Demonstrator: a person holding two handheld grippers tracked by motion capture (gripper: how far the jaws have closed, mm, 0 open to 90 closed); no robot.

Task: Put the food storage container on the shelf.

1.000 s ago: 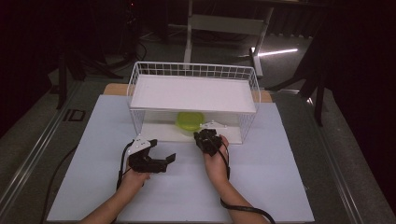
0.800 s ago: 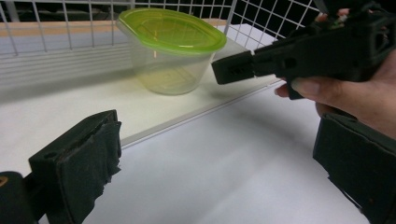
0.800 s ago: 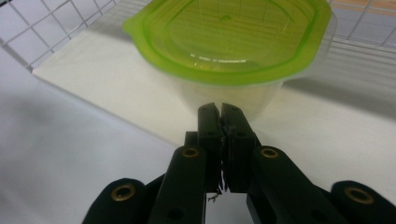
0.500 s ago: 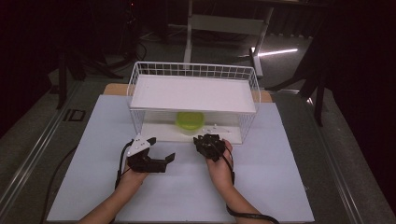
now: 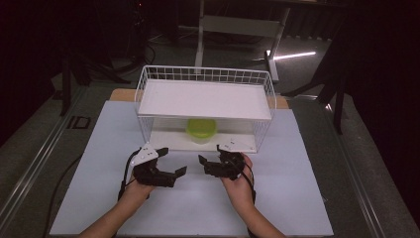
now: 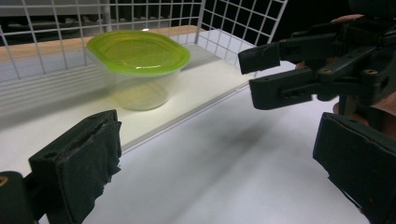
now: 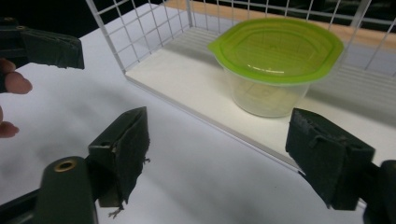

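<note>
In front of rack | L tool & R tool both agape | tub on lower shelf

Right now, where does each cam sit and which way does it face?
High view: fixed above the person's side, looking forward and down on the table and wire rack; forearms, left tool and right tool show.
Left gripper view: rides the left tool, facing the lidded container; the right tool shows.
Right gripper view: rides the right tool, facing the container.
Shared: container on the rack's lower shelf.
</note>
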